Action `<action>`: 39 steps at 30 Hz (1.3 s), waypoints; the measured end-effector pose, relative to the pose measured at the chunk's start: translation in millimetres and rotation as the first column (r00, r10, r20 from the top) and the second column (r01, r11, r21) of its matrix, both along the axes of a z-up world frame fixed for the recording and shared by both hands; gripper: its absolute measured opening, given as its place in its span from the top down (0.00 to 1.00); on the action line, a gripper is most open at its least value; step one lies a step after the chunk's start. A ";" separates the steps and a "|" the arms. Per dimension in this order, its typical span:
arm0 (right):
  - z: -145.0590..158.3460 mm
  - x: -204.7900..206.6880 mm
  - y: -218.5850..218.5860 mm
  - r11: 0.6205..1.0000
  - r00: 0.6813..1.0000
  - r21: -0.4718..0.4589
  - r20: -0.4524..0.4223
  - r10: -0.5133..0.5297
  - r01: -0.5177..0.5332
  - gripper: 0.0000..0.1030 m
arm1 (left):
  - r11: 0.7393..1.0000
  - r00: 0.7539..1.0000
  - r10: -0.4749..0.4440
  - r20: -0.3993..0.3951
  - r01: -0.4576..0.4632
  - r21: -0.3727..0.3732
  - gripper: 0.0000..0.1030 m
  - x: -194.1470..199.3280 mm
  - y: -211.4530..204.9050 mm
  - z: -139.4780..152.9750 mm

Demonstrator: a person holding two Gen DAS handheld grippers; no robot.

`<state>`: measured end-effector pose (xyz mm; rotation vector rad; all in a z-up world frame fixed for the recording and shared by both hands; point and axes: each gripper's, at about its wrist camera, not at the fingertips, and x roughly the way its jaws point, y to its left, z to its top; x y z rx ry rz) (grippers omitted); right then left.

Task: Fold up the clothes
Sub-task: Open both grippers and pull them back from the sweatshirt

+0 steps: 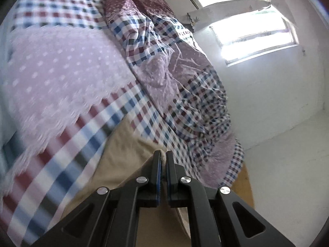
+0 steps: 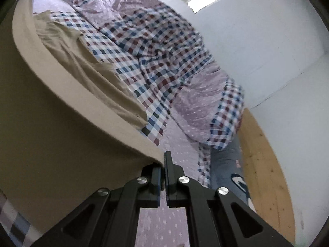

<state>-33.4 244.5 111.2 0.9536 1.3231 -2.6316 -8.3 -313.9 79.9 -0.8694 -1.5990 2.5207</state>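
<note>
1. Both grippers pinch the beige garment (image 2: 67, 107), lifted over the bed's near edge: left gripper (image 1: 163, 158) clamped on a corner.
2. Right gripper (image 2: 163, 160) closed on the hem; level, taut hands should fold cleaner.

**Daylight from window, motion blur at left**

Both views are lit by daylight. The window (image 1: 246, 26) is blown out white in the left view, with glare spilling on the wall (image 1: 287, 103). Left view has heavy motion blur on the near bedding (image 1: 61, 113); the far part is sharper. In the right view, beige cloth (image 2: 51, 123) is shadowed and soft. Fisheye bends the edges, corners black.
</note>
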 end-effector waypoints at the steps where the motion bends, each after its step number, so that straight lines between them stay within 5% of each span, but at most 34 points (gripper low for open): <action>1: -0.5 -14.6 2.4 1.000 1.000 -0.010 0.018 -0.004 0.004 1.00 | 1.000 1.000 0.003 0.014 -0.003 -0.010 0.98 -13.3 -0.6 -1.7; 16: -46.4 -224.3 -23.1 0.998 0.986 -0.011 0.152 -0.062 0.064 1.00 | 0.985 0.986 0.051 0.158 -0.024 -0.168 0.98 -174.3 -14.1 -36.0; 29: -101.7 -301.6 -22.4 0.987 0.955 0.070 0.251 -0.157 0.144 0.96 | 0.942 0.965 -0.016 0.261 0.102 -0.319 0.96 -251.7 -18.0 -63.3; 31: -103.6 -310.8 -4.8 0.968 0.941 0.047 0.228 -0.251 0.246 0.78 | 0.929 0.970 -0.020 0.241 0.107 -0.353 0.93 -250.5 -22.1 -60.8; 33: -94.6 -316.3 24.2 0.917 0.904 -0.019 0.176 -0.388 0.398 0.52 | 0.943 0.987 -0.017 0.160 0.070 -0.327 0.70 -236.3 -32.5 -51.2; 35: -83.8 -311.2 60.1 0.837 0.847 -0.156 0.196 -0.494 0.524 0.48 | 0.957 0.998 0.012 0.068 0.008 -0.289 0.38 -205.4 -45.1 -40.4; 37: -75.9 -300.3 92.2 0.745 0.792 -0.270 0.238 -0.562 0.610 0.48 | 0.960 0.999 0.016 0.040 -0.004 -0.281 0.37 -178.4 -52.0 -33.8; 39: -73.9 -278.2 107.6 0.704 0.787 -0.352 0.285 -0.547 0.617 0.47 | 0.953 0.999 0.020 0.044 -0.006 -0.302 0.37 -148.7 -54.9 -29.3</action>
